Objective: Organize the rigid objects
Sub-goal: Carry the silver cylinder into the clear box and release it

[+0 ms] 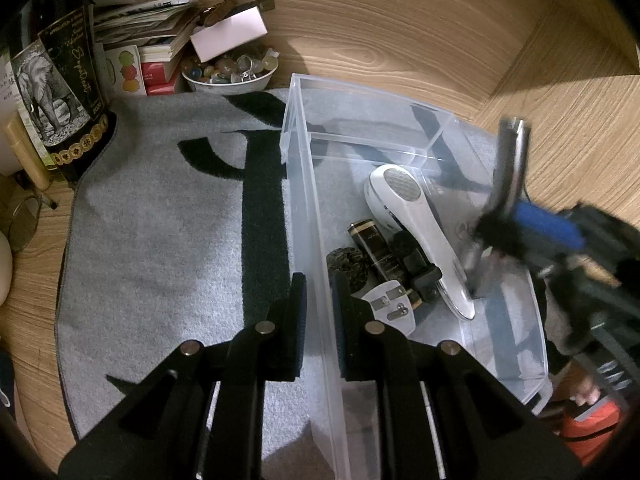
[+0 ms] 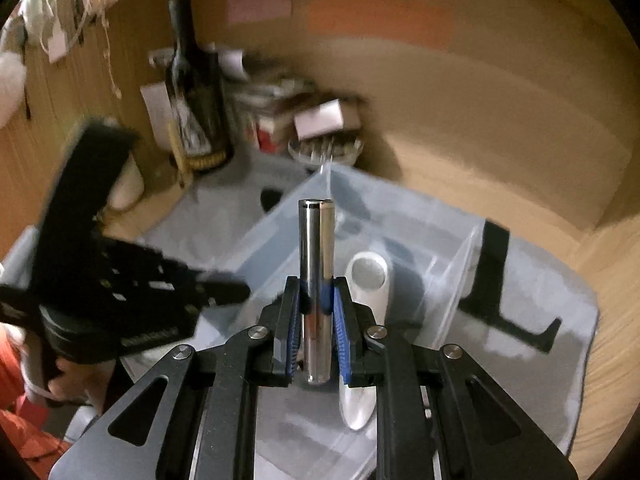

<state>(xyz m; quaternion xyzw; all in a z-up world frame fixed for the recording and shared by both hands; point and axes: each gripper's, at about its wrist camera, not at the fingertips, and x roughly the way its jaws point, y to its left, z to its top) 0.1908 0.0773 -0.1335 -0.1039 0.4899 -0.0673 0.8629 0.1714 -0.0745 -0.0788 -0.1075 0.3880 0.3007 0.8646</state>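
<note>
My left gripper (image 1: 318, 312) is shut on the near long wall of a clear plastic bin (image 1: 298, 128), one finger inside and one outside. In the bin lie a white handheld device (image 1: 404, 216), a black-and-gold tube (image 1: 374, 252), a dark round lump (image 1: 348, 268), a white plug adapter (image 1: 390, 306) and a small black item (image 1: 416, 264). My right gripper (image 2: 318, 304) is shut on a shiny metal cylinder (image 2: 316, 248), held upright over the bin's right side beside the white device (image 2: 370, 280). The same cylinder (image 1: 510, 160) shows blurred in the left wrist view.
The bin (image 2: 460, 272) rests on a grey mat with black marks (image 1: 168, 220) on a wooden tabletop. At the back left stand a wine bottle (image 1: 60, 92), stacked books and papers (image 1: 152, 28) and a bowl of stones (image 1: 230, 72). A person's hand (image 2: 68, 372) holds the left gripper.
</note>
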